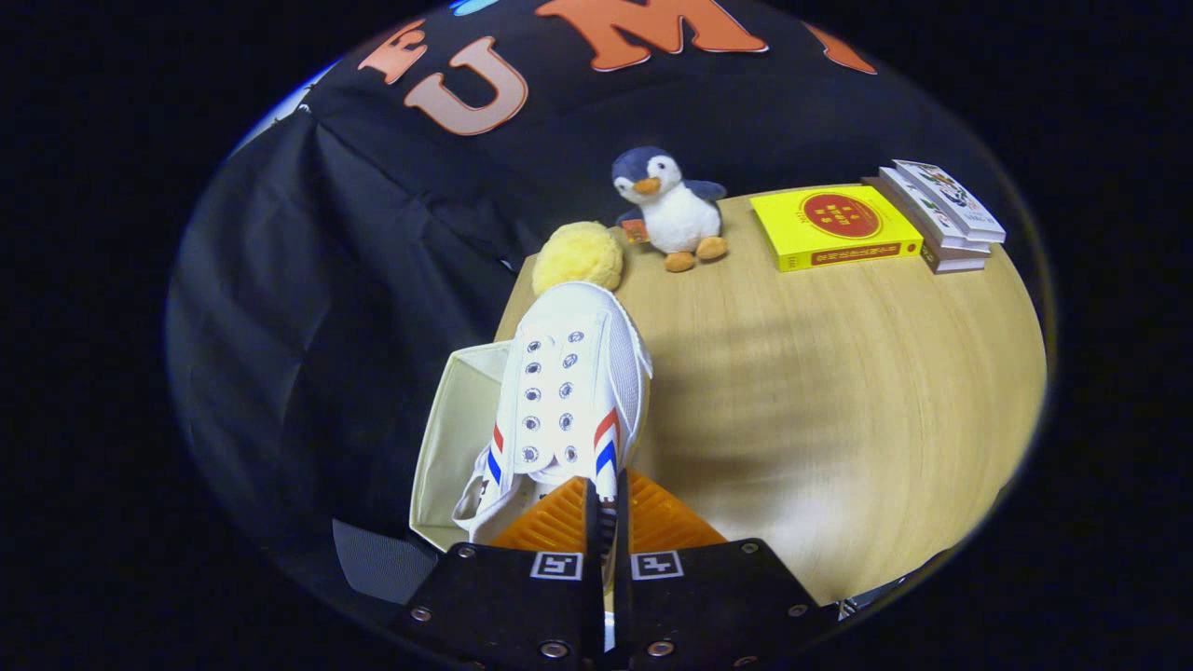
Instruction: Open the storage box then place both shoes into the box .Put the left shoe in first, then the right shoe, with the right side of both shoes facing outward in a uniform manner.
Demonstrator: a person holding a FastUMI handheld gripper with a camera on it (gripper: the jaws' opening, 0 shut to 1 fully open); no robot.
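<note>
Between the fingers of the gripper [606, 503], pressed nearly together, a white sneaker [569, 391] is pinched at its collar edge, toe pointing away, over the open beige storage box [457, 438] at the wooden surface's [839, 391] edge. Beyond sit a yellow pompom [578, 256] and a plush penguin [673, 210].

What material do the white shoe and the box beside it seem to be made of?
The white shoe, held in the closed tongs, looks like matte canvas or mesh, judging by its woven texture and metal-looking eyelets. The box seems to be cream fabric or fabric-covered board; its wall looks soft and unglossy.
</note>
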